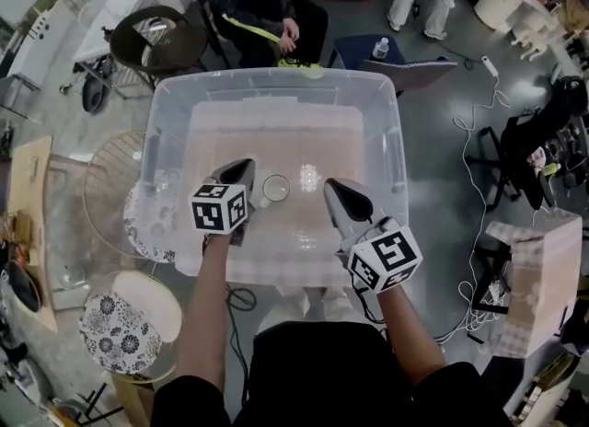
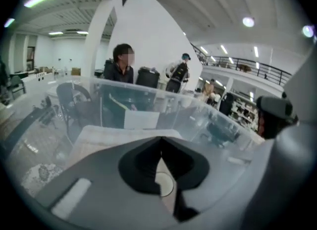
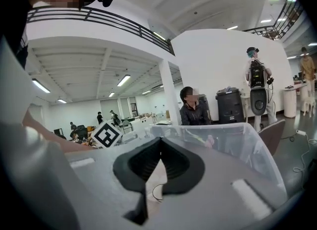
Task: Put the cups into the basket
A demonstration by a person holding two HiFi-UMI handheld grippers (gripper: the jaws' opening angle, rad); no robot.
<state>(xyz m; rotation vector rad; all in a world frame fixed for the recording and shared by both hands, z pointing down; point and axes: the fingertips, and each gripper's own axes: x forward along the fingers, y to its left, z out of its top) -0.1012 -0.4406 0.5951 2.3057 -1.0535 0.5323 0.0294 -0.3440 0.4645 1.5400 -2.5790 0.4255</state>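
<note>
Well, the cup (image 1: pixel 276 187) that I can make out with certainty already stands upright on the floor of the basket (image 1: pixel 394 140), between the two grippers and near the front wall. It is small and round with a thin pale rim, probably glass or glazed ceramic, so I judge it light but rigid, smooth enough to slip between hard pads, and easy to chip if it knocks another cup. The best hold would be across the rim with one pad inside and one outside, or around the body if the jaws open wide enough. The basket is in fact a clear plastic tub with rounded corners and slightly flexible-looking walls; its bottom shows a pale pinkish surface (image 1: pixel 276 135) that seems soft, like a mat, though I cannot tell for sure. The left gripper (image 1: pixel 241 170) hangs over the tub with its jaws fully together and nothing between them – in the left gripper view its dark ribbed pads (image 2: pixel 143 167) meet at the tips, and the cup's rim shows only below them. The right gripper (image 1: pixel 333 188) is also closed and empty, beside the cup without touching it.
</note>
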